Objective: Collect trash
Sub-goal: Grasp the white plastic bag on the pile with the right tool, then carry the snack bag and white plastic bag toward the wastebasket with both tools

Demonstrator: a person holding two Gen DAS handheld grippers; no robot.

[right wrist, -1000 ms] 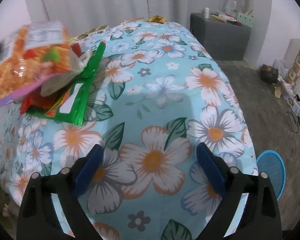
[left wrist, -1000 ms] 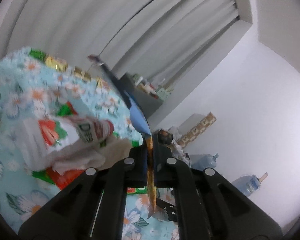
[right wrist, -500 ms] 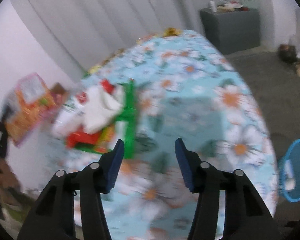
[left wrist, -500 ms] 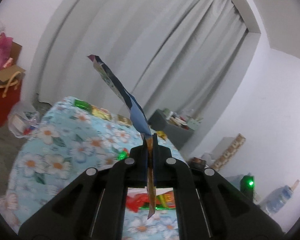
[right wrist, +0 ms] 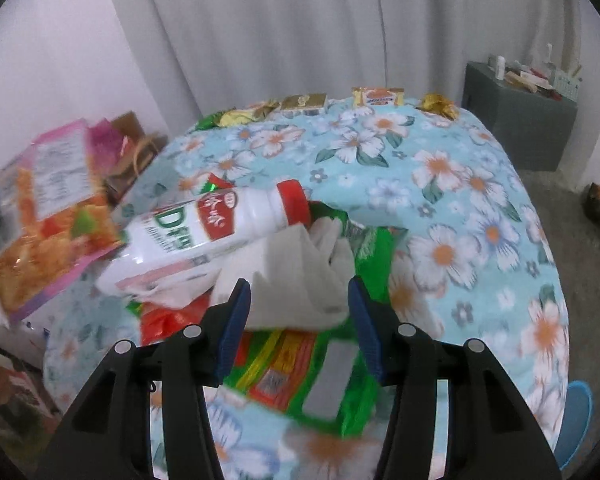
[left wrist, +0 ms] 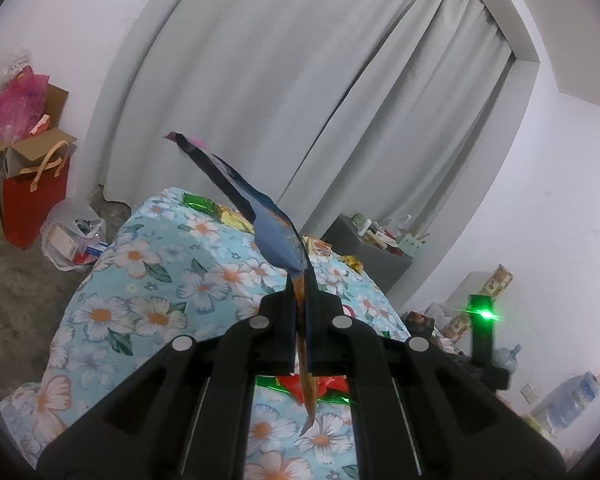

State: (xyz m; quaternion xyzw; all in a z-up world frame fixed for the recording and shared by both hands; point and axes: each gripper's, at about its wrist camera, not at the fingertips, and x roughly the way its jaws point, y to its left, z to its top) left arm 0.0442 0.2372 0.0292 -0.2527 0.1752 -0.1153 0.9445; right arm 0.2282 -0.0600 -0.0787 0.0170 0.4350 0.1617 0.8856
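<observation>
A white plastic bottle [right wrist: 204, 232] with a red cap lies tilted on the trash pile near the bed's [right wrist: 460, 184] left edge; its green lettering reads "DF" (the rest is cut off). Crumpled white tissue [right wrist: 300, 280] lies against it on glossy green wrappers [right wrist: 340, 384]. The right gripper [right wrist: 298, 316] has jaws half apart, just narrowed, straddling the tissue without pressing it. The left gripper [left wrist: 299, 312] has jaws clamped on a flat, crinkly snack packet [left wrist: 276, 240], blue edge-on.
</observation>
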